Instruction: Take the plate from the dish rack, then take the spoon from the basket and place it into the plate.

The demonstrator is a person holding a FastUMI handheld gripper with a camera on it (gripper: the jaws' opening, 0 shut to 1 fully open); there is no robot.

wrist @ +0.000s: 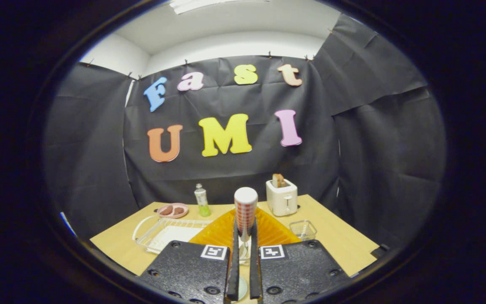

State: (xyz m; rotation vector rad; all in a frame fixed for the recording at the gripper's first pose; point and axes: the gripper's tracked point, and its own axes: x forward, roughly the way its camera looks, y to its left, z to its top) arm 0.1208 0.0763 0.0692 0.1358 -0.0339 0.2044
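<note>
gripper (pixel 243 249) fingers pressed on spoon (pixel 245 211) handle, bowl end hidden between them | orange plate (pixel 268 230) just beyond, part covered | dish rack (pixel 158 232) left | basket (pixel 303 229) right | toaster (pixel 282 197) far; table (pixel 336 236) edge near right

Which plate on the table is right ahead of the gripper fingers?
The ribbed orange plate, just beyond the gripper holding the checkered-handled spoon; the small pink plate sits farther back.
</note>
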